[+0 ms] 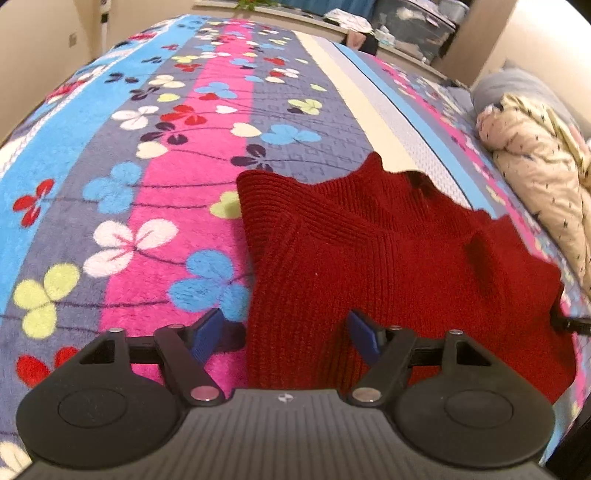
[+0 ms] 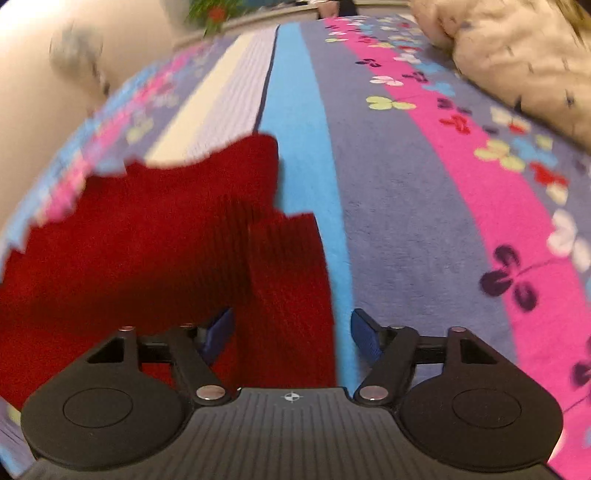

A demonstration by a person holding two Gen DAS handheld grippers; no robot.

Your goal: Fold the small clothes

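Left wrist view: my left tongs (image 1: 290, 334) point down at the bed, jaws apart, blue pads (image 1: 207, 334) clear of the cloth. The left edge of the red sweater (image 1: 388, 266) runs up between them, so one pad hangs over the blanket (image 1: 122, 155) and the other over the knit. I cannot tell whether the tips touch the fabric; nothing is pinched. The sweater lies spread on the striped, flowered blanket, its far edge rumpled into peaks. A cream quilt (image 1: 539, 177) is bunched well apart at the right edge, and shelves with clutter (image 1: 413, 22) stand beyond the bed.

Right wrist view: my right tongs (image 2: 291, 334) are also parted and hold nothing. The sweater's (image 2: 147, 240) right edge passes between these pads too, a ribbed sleeve or cuff lying along the blue stripe (image 2: 299, 110). This picture is blurred. The quilt (image 2: 517, 55) sits at the top right.
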